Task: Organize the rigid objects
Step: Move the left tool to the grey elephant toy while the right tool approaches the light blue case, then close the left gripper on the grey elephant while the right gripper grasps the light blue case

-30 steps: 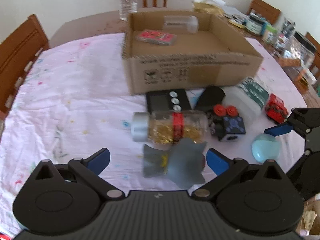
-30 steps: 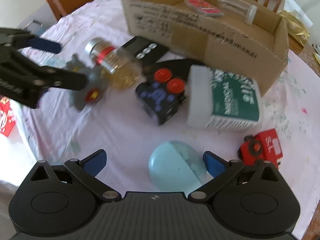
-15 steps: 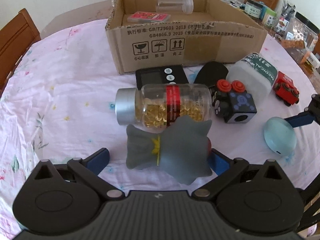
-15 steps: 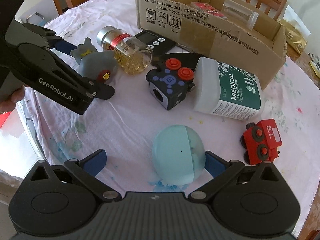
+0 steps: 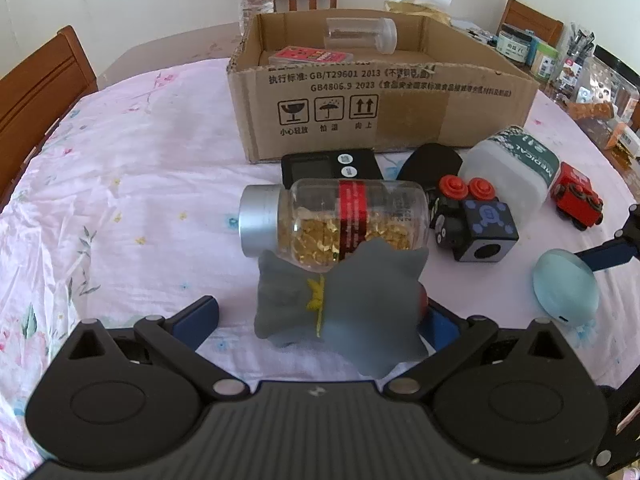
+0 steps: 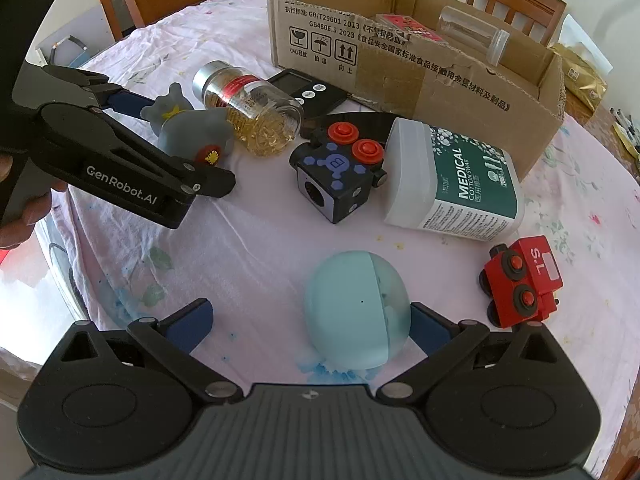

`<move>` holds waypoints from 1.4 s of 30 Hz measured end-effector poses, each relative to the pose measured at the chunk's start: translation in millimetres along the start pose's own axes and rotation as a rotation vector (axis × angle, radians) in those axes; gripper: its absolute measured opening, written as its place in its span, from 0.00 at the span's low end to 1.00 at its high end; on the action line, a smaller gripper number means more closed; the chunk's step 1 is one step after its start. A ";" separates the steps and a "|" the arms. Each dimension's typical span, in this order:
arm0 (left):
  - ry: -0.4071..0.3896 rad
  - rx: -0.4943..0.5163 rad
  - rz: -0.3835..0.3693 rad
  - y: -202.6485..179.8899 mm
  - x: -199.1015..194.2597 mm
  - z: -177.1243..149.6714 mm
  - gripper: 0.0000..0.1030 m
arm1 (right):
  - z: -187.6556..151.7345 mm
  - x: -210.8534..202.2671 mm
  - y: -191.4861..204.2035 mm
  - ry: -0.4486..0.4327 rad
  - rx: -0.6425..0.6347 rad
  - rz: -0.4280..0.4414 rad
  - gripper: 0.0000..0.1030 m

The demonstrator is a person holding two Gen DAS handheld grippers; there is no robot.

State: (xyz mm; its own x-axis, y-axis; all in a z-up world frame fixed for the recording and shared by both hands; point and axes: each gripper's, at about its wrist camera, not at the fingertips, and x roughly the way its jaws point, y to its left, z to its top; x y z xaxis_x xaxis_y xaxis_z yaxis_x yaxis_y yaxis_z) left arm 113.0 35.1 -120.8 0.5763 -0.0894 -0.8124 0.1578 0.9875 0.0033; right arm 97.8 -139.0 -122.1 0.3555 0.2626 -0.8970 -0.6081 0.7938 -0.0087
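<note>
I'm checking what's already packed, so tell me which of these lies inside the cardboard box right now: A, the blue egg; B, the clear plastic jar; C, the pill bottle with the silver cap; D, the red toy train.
B: the clear jar lies on its side inside the box beside a red card pack, while the train, pill bottle and egg are all out on the tablecloth.

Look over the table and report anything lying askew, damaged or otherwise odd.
The capsule bottle and the medical swab bottle both lie on their sides instead of upright. The cardboard box has a torn, ragged front rim. A clear jar inside it lies tipped over too. Nothing looks spilled.
</note>
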 end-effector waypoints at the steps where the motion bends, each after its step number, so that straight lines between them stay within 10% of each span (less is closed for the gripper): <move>1: -0.002 -0.001 0.000 0.3 0.3 -0.1 1.00 | -0.1 -0.1 0.0 -0.001 0.000 0.000 1.00; 35: -0.017 -0.063 0.022 -9.2 -12.1 6.0 0.83 | 5.3 -0.2 -10.2 0.019 -0.008 0.034 1.00; 42: -0.012 -0.055 0.012 -8.4 -11.5 7.4 0.81 | 6.3 -6.7 -6.2 0.005 -0.013 0.052 0.85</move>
State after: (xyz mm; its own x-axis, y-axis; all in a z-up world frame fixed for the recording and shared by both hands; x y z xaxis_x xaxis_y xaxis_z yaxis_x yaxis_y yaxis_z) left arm 111.1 26.9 -107.1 0.5876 -0.0784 -0.8053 0.1064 0.9941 -0.0191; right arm 103.6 -142.3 -113.2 0.3198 0.3008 -0.8985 -0.6346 0.7722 0.0326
